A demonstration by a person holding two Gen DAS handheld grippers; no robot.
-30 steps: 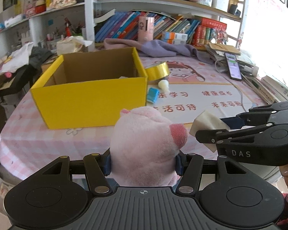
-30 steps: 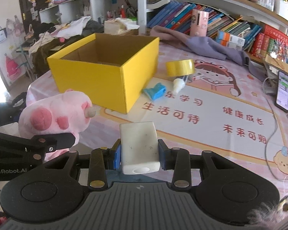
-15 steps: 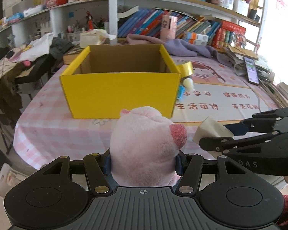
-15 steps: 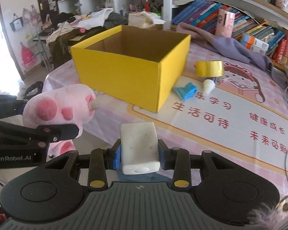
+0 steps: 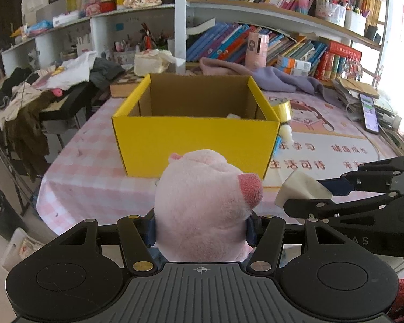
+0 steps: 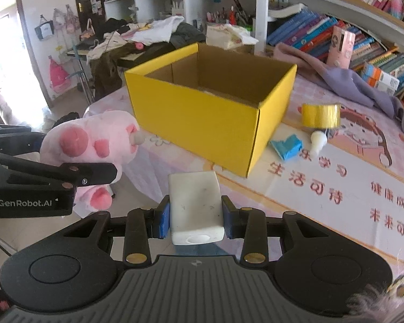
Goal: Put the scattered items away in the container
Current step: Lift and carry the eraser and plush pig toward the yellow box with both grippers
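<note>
My left gripper (image 5: 200, 228) is shut on a pink plush pig (image 5: 202, 202), held off the table's near edge in front of the open yellow box (image 5: 196, 142). My right gripper (image 6: 195, 215) is shut on a white eraser block (image 6: 195, 202), also short of the box (image 6: 202, 118). In the right wrist view the pig (image 6: 94, 140) and left gripper sit at left. In the left wrist view the white block (image 5: 299, 191) and right gripper sit at right. Something white lies inside the box (image 5: 233, 115).
A gold tape roll (image 6: 320, 114), a small white bottle (image 6: 317, 141) and a blue item (image 6: 286, 146) lie on the pink table mat right of the box. A phone (image 5: 367, 113) lies far right. Purple cloth (image 6: 344, 80) and bookshelves stand behind. Clothes pile at left.
Both grippers have pulled back and leftward with their loads, so the box now sits centred ahead and farther off. Both grips are unchanged.
</note>
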